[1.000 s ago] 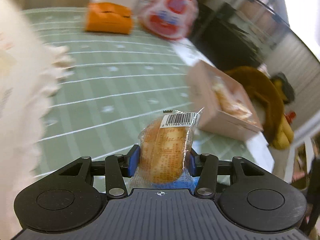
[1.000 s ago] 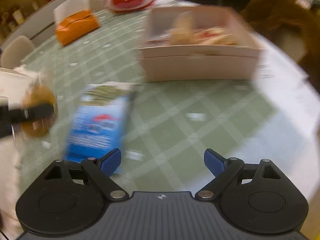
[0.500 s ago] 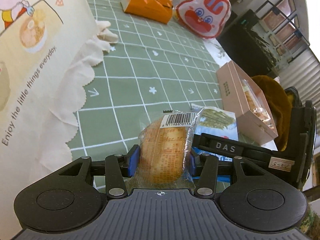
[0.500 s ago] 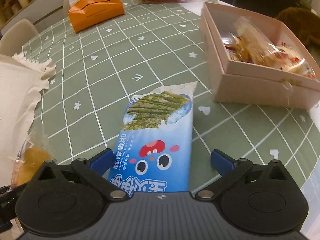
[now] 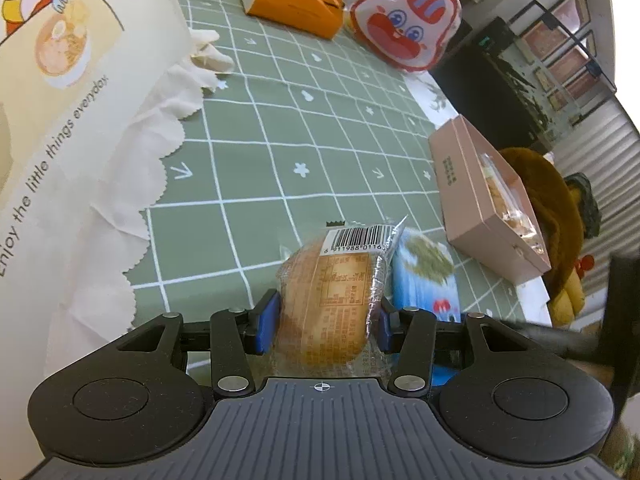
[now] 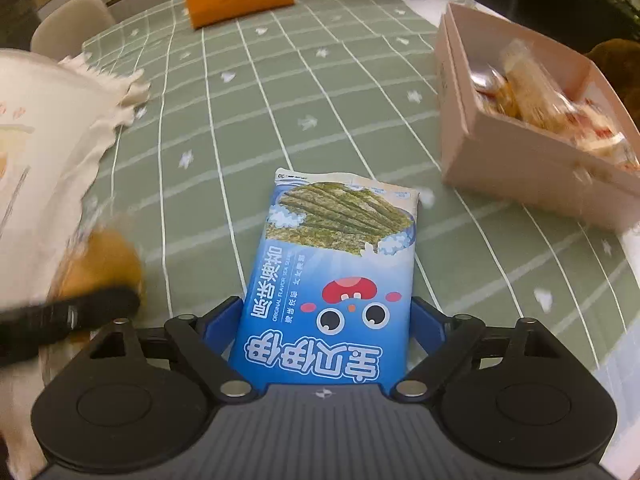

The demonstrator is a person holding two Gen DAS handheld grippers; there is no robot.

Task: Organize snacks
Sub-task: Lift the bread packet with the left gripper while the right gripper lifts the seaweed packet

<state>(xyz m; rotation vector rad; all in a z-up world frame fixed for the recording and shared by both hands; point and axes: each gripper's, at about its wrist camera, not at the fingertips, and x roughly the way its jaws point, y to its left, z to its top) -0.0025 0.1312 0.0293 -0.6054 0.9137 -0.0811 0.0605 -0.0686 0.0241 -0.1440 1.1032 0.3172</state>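
Seaweed snack packet [image 6: 332, 280] lies lengthwise between the right gripper's [image 6: 326, 320] wide jaws, unclamped; left gripper [image 5: 324, 316] pinches a wrapped bun [image 5: 326, 300]

Green grid tablecloth [image 5: 256, 168] covers the table, with a cream printed bag [image 5: 60, 92] with scalloped edge lying at the left. Orange tissue box [image 5: 296, 0] sits at the far end, a rabbit-face pouch [image 5: 408, 28] just to its right. Brown plush toy [image 5: 548, 196] sits behind the table's right edge.
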